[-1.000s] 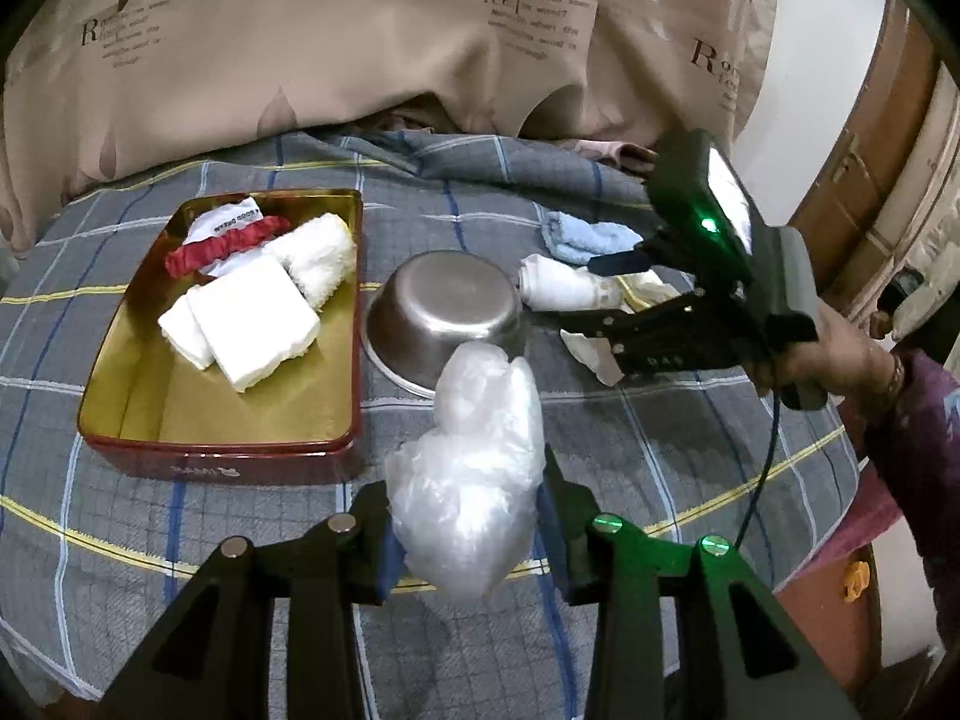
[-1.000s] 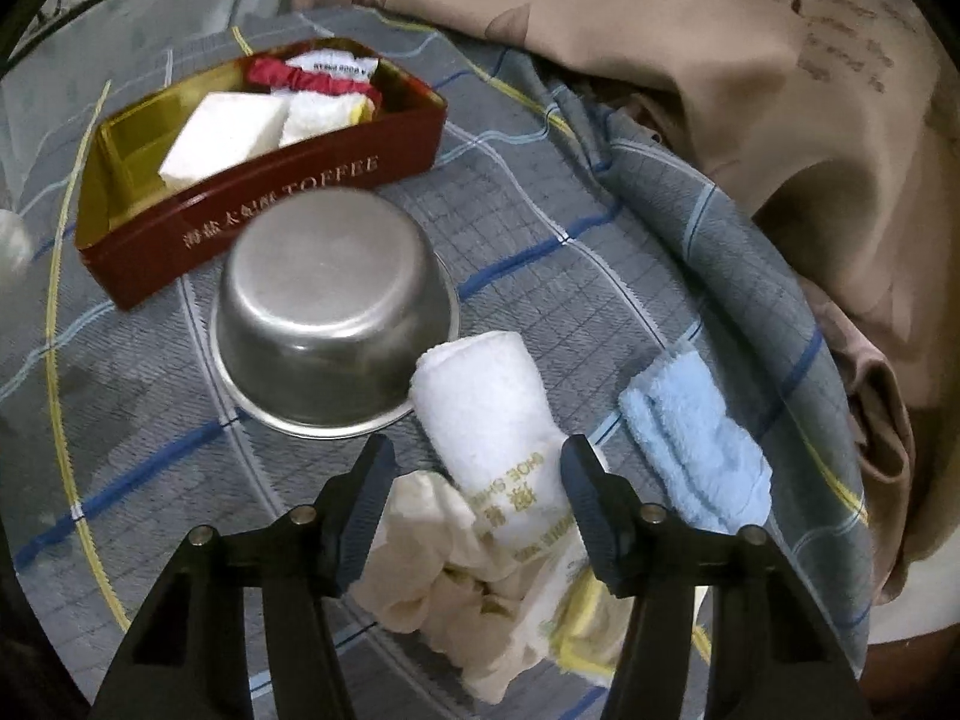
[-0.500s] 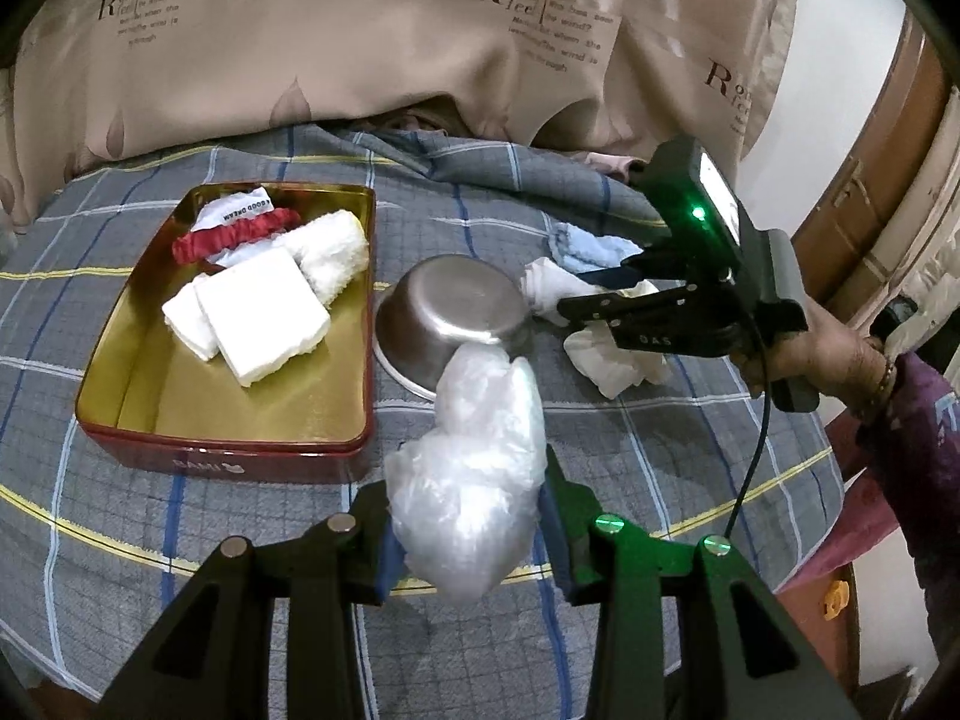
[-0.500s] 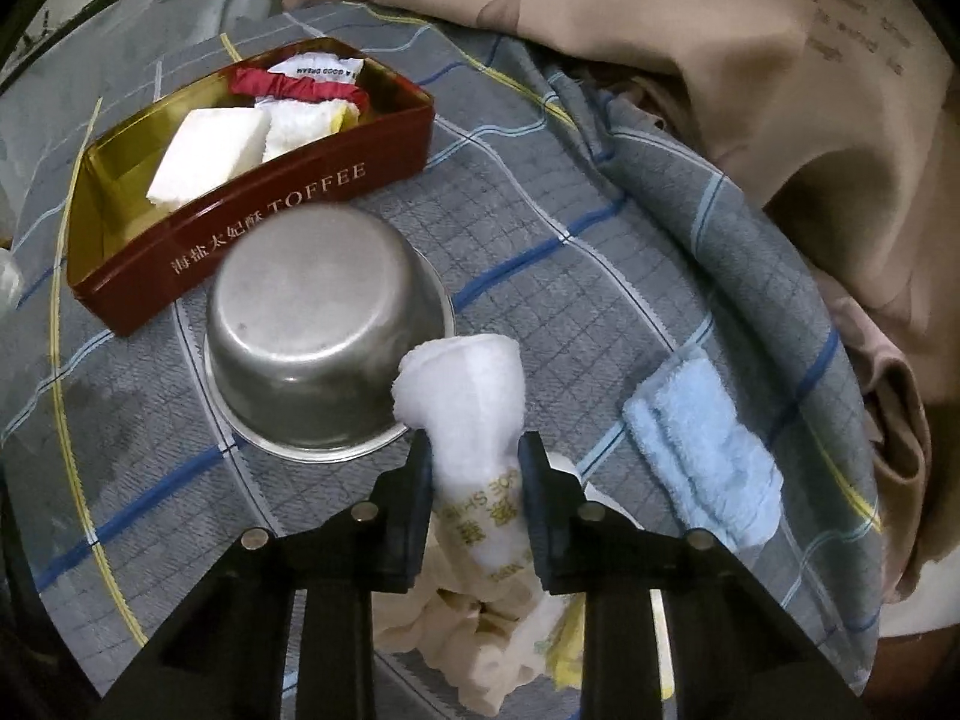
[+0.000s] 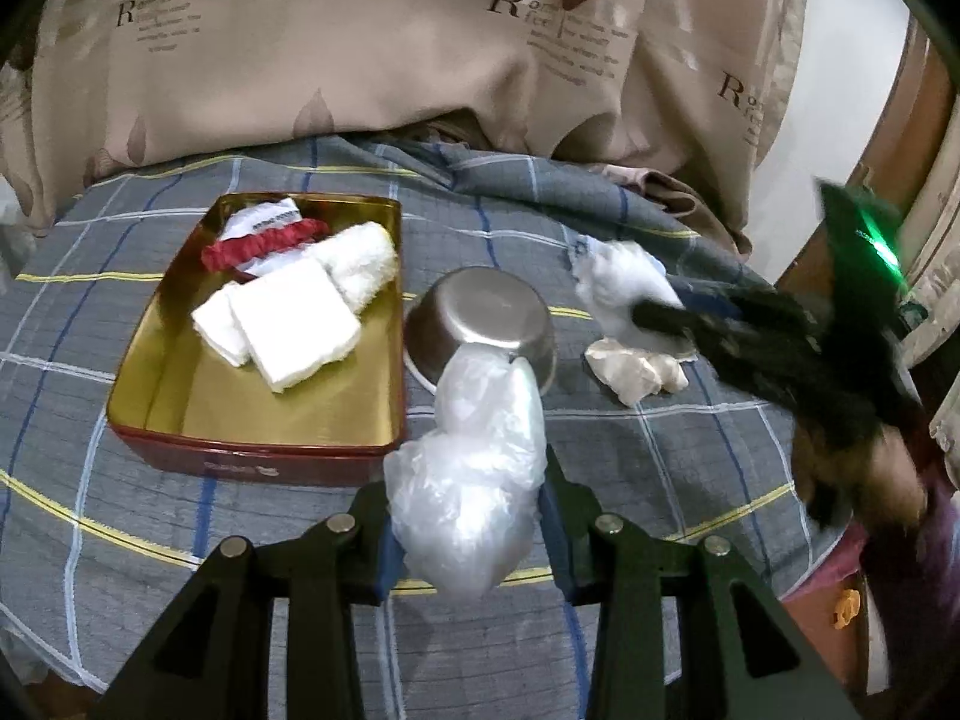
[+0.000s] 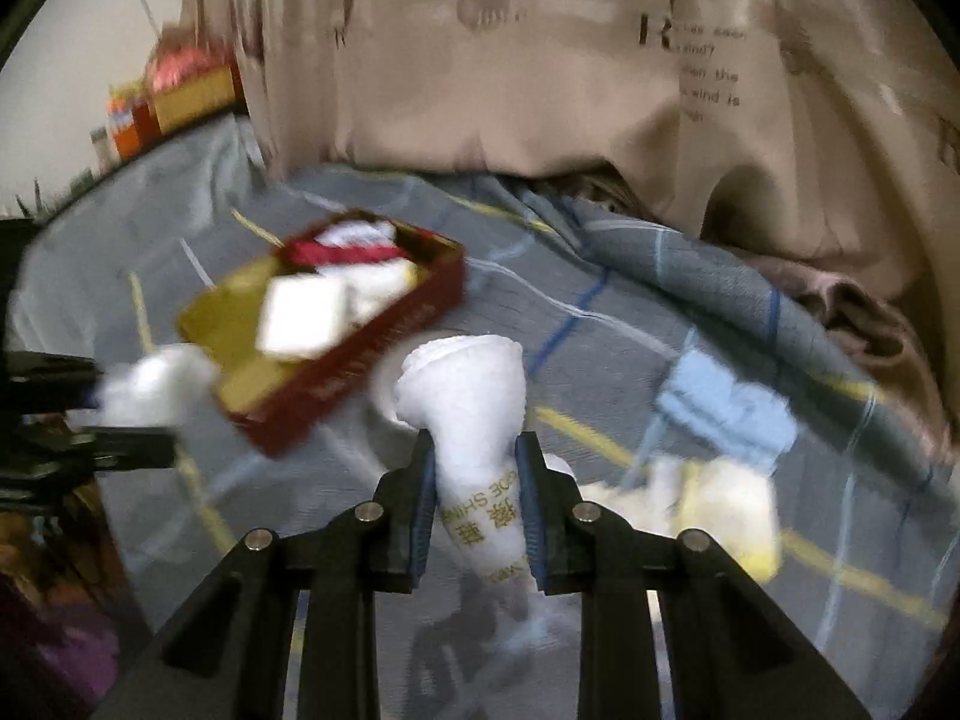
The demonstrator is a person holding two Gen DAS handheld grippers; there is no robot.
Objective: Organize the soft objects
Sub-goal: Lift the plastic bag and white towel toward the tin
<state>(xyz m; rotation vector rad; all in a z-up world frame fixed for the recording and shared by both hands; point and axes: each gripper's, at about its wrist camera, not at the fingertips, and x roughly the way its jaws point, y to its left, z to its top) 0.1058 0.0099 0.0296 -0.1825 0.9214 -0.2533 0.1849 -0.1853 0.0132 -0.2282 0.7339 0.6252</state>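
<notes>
The rolled white towel [image 6: 462, 396] is clamped between the right tongs [image 6: 474, 498], which have just been closing on its printed lower half; its flared top stands clear above the fingers and it looks lifted off the checked bedsheet [image 6: 630, 324]. The likely goal is the toffee tin [image 5: 258, 450], where a folded white cloth [image 5: 288, 330], another rolled towel [image 5: 360, 264] and a red scrunchie [image 5: 264, 246] already lie. To do this well, carry the roll high enough to pass over the upturned steel bowl [image 5: 486, 318] and the tin's wall, then lay it in the bare golden part of the tin's floor so it does not unroll.

The left tongs [image 5: 468, 516] are clamped on a crumpled clear plastic bag [image 5: 474, 468], held in front of the tin; keep them out of the right hand's path.

Left on the sheet are a cream crumpled cloth [image 5: 636, 372] and a folded light-blue cloth [image 6: 726, 408].

The right wrist view is smeared by motion, so the bowl there is hardly readable. In the left view the right tongs are only a dark blur, and the bag hides part of the bowl's near rim. 1 hedge: whether the roll's tail touches the sheet, I cannot tell.
</notes>
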